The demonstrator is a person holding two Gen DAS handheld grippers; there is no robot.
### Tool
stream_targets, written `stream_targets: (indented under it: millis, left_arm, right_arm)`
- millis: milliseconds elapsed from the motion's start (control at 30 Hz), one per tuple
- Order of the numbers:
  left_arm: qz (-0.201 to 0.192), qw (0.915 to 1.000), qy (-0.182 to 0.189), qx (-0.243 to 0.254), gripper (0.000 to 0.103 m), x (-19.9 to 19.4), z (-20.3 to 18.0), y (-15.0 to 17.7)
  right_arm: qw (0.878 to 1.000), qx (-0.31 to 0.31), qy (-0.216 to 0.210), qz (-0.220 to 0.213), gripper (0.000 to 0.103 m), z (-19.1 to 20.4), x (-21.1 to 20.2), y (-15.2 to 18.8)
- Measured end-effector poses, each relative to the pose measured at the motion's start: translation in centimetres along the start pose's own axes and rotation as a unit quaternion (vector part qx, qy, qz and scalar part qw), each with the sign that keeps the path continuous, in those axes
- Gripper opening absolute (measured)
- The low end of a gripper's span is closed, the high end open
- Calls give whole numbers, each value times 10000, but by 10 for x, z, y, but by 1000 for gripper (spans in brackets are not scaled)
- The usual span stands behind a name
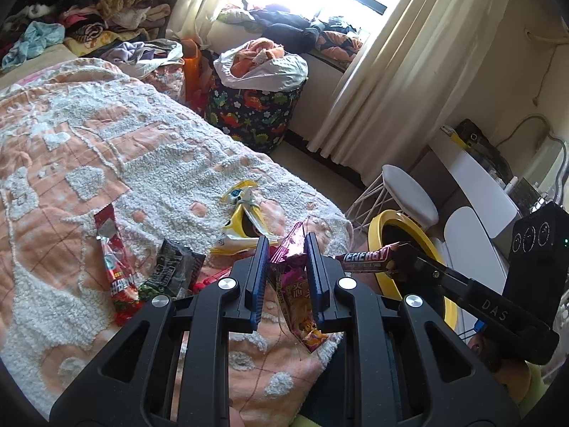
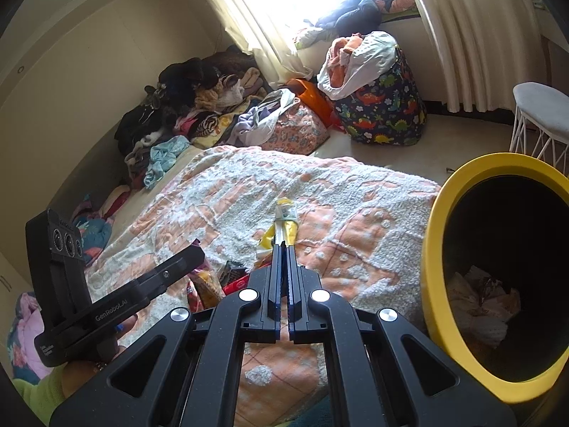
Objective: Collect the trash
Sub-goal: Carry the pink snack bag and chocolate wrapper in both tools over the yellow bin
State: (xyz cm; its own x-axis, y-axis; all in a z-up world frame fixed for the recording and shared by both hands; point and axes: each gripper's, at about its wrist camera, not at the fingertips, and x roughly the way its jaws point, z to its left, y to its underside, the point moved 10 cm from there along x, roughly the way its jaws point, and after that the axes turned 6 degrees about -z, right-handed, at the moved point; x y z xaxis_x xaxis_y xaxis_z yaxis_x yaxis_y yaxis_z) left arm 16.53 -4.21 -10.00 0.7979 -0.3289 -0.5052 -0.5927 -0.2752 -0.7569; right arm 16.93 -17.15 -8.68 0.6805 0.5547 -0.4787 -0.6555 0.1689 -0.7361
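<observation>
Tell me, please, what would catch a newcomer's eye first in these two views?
Probably the left claw, shut on a pink snack wrapper above the peach-and-white blanket, and the right claw beside it holding an energy bar wrapper toward the yellow-rimmed bin, which sits by the bed's edge with trash already inside. More wrappers lie on the blanket: a red one, a dark one and a yellow one.

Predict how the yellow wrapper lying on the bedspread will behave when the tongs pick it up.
The yellow wrapper looks crumpled and torn open, so it is probably floppy and will sag. It seems empty, so likely very light. Its glossy film may slip unless pinched firmly; the soft bedspread could give underneath.
</observation>
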Motion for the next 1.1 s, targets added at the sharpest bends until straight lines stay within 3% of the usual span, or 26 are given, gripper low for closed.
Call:
stream_targets:
  millis: [1100]
  left_arm:
    - [64, 9975, 460, 540, 15, 21, -69, 4]
  right_arm:
    - [9953, 266, 657, -666, 3, -70, -34, -35]
